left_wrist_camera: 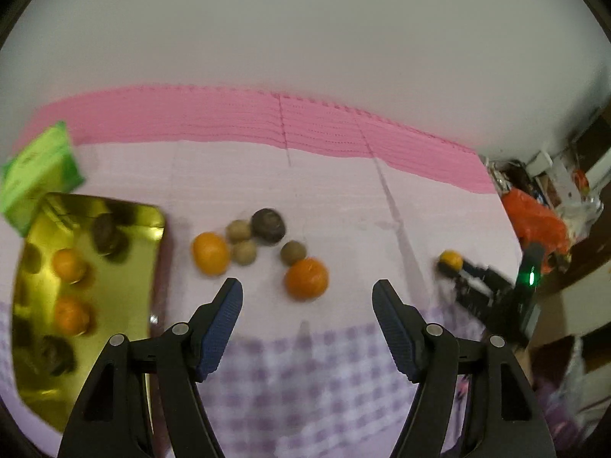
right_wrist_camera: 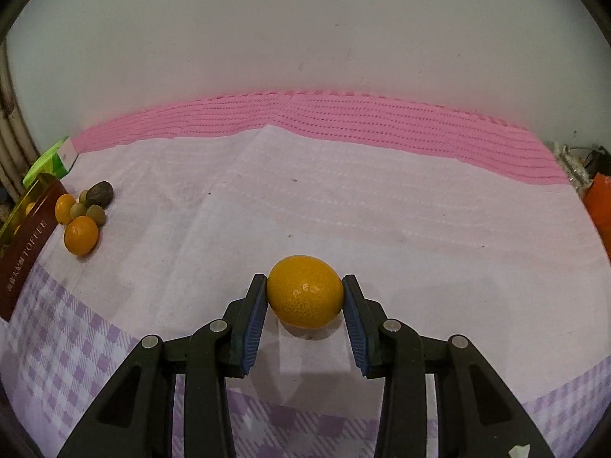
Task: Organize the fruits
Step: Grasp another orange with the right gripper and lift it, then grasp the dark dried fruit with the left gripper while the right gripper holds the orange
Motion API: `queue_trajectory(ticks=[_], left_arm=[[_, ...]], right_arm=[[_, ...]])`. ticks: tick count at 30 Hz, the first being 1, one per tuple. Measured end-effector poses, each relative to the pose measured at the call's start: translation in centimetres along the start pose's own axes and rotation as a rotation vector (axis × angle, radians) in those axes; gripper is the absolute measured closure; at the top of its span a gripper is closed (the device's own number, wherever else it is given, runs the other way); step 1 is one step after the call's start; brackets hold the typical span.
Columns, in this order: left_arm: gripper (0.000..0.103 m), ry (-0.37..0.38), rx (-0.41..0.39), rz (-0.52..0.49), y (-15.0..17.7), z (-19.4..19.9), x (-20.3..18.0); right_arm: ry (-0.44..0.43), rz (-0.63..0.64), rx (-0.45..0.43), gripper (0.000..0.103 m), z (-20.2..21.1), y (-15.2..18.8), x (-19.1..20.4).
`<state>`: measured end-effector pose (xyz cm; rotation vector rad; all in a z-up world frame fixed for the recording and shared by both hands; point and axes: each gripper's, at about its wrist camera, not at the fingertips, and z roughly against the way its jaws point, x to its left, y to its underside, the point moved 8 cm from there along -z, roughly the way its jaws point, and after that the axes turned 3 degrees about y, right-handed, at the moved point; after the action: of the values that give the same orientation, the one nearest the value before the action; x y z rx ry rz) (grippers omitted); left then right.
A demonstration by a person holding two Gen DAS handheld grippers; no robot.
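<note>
My right fingers clamp an orange; my left fingers gape empty, nearest another orange just ahead.

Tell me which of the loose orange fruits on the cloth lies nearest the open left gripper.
The round orange fruit just ahead of the left gripper, right of the brown cluster; the other loose orange sits farther left, beside the gold tray.

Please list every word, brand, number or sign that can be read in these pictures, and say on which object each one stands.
"TOFFEE": white capitals on the brown side of the tin, in the right wrist view.
Small white characters before "TOFFEE" on that side: too small to read.
Green packet: print too blurred to read.
Nothing else carries readable text.
</note>
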<state>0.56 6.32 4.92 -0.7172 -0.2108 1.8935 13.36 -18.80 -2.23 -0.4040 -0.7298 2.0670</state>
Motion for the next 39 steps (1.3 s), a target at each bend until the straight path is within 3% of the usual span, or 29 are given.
queue_trajectory(ticks=[5,10,12,18,25,31,34,36,39], left_arm=[[0.036,0.023,0.065,0.075,-3.5,-3.8,0.5],[0.037,-0.005,0.132,0.030,-5.8,-6.9,1.1],[0.038,-0.051,0.162,-0.001,-6.5,-8.6,1.8],[0.041,-0.132,0.288,-0.134,-5.7,-12.6,3.0],[0.041,-0.151,0.352,-0.206,-4.3,-14.4,3.8],[0.042,-0.165,0.327,-0.247,-4.3,-14.4,3.3],[0.050,-0.169,0.312,-0.249,-4.4,-14.1,3.3],[0.065,-0.173,0.305,-0.249,-4.4,-14.2,2.9],[0.065,-0.189,0.284,-0.244,-4.2,-13.9,2.8]], right_arm=[[-0.032,-0.019,-0.016,0.066,-0.6,0.1,-0.2],[-0.063,-0.024,-0.010,0.066,-0.7,0.2,-0.1],[-0.073,-0.026,-0.011,0.066,-0.5,0.3,-0.1],[-0.102,-0.050,-0.009,0.066,-0.6,0.2,-0.5],[-0.119,-0.061,-0.007,0.066,-0.8,0.3,-0.7],[-0.124,-0.069,-0.005,0.066,-0.9,0.3,-0.8],[-0.124,-0.068,-0.005,0.066,-0.9,0.3,-0.8],[-0.124,-0.069,-0.003,0.066,-0.9,0.3,-0.8],[-0.124,-0.071,-0.001,0.066,-0.9,0.4,-0.8]])
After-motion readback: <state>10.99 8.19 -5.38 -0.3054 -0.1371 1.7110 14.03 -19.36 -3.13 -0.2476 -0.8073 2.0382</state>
